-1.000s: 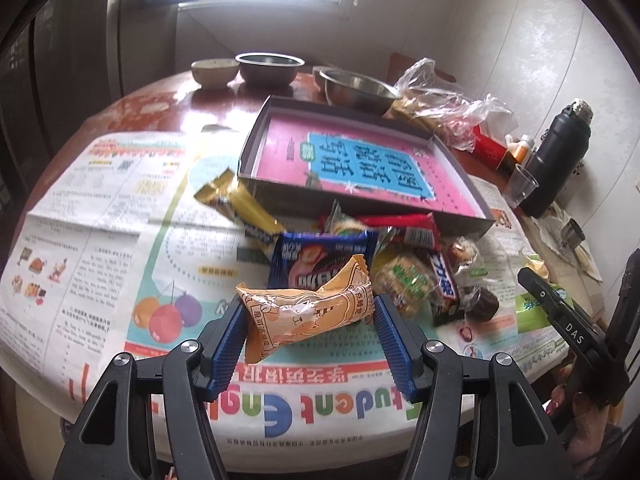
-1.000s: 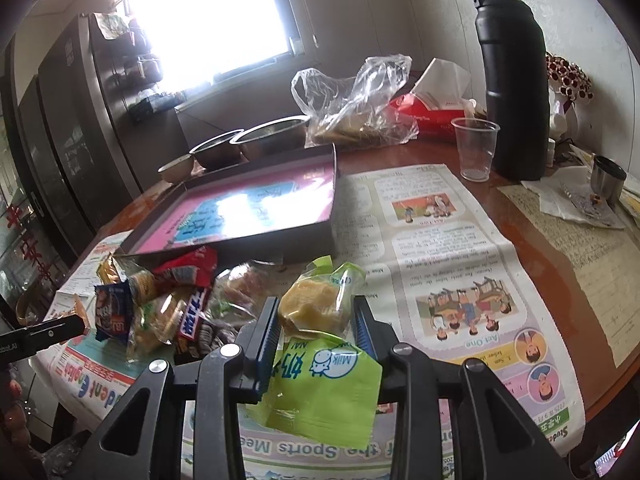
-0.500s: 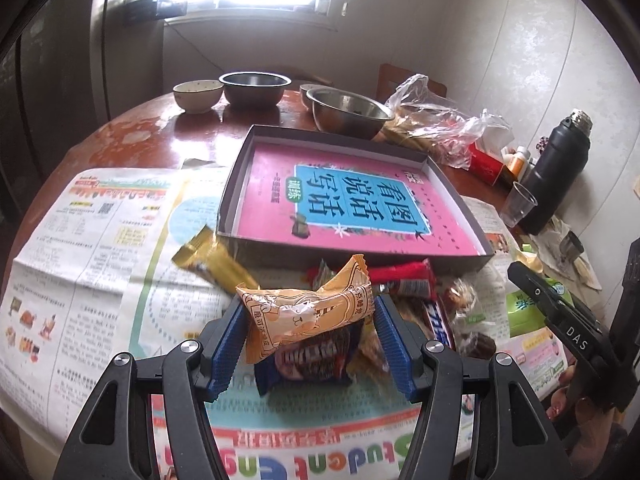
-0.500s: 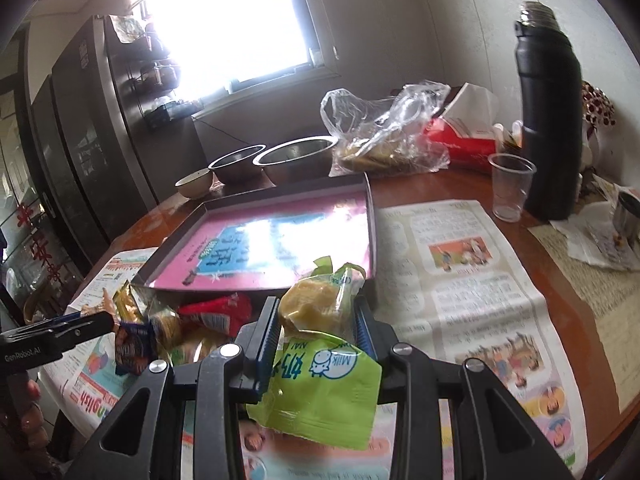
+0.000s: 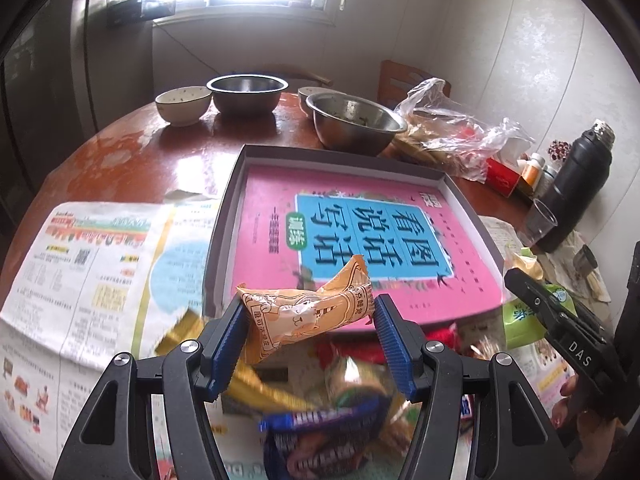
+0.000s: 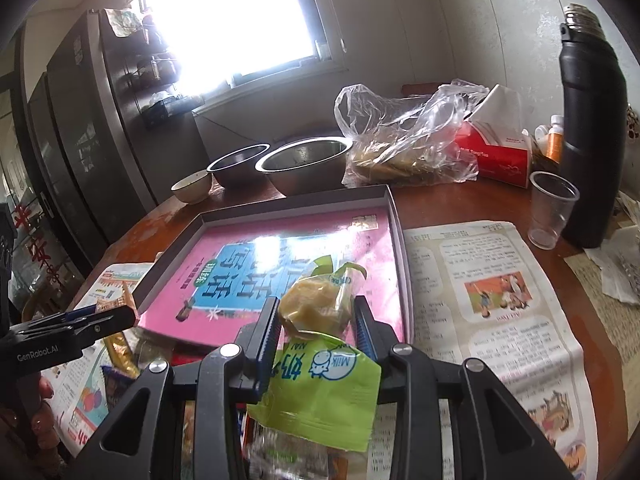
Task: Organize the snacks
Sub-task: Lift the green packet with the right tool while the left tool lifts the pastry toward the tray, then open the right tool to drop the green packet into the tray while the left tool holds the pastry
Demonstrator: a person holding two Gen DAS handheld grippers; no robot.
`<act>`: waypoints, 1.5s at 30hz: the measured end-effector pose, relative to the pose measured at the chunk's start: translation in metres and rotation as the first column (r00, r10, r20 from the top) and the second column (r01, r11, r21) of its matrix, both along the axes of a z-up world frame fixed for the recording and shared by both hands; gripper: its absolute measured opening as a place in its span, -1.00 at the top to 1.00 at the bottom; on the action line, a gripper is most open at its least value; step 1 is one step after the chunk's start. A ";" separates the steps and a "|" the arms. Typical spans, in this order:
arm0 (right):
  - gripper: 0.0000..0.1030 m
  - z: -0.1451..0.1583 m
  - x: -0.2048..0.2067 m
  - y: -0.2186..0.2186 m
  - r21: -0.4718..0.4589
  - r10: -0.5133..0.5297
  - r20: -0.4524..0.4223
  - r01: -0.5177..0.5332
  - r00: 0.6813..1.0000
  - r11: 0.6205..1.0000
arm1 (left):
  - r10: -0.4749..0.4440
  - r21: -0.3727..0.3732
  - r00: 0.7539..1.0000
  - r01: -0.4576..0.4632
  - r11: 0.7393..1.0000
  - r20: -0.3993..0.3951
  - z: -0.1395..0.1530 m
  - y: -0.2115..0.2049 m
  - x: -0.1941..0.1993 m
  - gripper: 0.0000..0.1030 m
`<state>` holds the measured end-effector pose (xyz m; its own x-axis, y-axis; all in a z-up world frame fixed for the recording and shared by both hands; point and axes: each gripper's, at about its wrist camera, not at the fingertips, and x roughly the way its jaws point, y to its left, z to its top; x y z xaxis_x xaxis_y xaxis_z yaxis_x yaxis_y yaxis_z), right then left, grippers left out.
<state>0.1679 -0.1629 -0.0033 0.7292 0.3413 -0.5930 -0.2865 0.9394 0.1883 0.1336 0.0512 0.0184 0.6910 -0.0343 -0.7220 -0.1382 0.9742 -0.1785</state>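
My left gripper [image 5: 308, 324] is shut on an orange snack packet [image 5: 304, 314] and holds it in the air at the near edge of the shallow grey box [image 5: 230, 200] that has a pink book in its bottom. My right gripper [image 6: 316, 324] is shut on a green milk-snack packet [image 6: 320, 384], over the near right part of the same box [image 6: 396, 216]. A pile of loose snacks [image 5: 320, 408] lies on the newspaper below the left gripper. The right gripper also shows in the left wrist view [image 5: 560, 320], at the right.
Steel bowls [image 5: 352, 124] and a small white bowl [image 5: 182, 102] stand behind the box. A plastic bag [image 6: 404, 136], a red tissue box [image 6: 496, 152], a clear cup [image 6: 552, 208] and a black flask [image 6: 592, 140] stand at the back right. Newspaper [image 6: 492, 300] covers the table.
Both grippers have lifted and moved forward toward the box, each with its packet. The snack pile has dropped lower in both views.
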 end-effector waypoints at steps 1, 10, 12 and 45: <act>0.30 0.000 0.004 0.001 -0.001 -0.002 -0.004 0.002 1.000 1.000 | -0.003 0.004 1.000 0.003 1.000 -0.001 0.000 0.000 0.004 -0.25; 0.30 -0.005 0.030 0.007 0.002 -0.015 -0.039 0.015 0.999 1.000 | -0.019 0.000 0.999 0.019 1.000 -0.044 -0.014 0.006 0.041 -0.25; 0.30 -0.007 0.037 0.009 0.008 -0.017 -0.054 0.017 0.998 1.000 | -0.019 0.003 0.998 0.020 1.000 -0.055 -0.019 0.007 0.047 -0.25; 0.14 -0.034 0.066 0.009 -0.026 -0.105 -0.132 0.103 0.986 0.994 | -0.054 -0.015 0.989 0.052 0.999 -0.137 -0.044 0.008 0.078 -0.30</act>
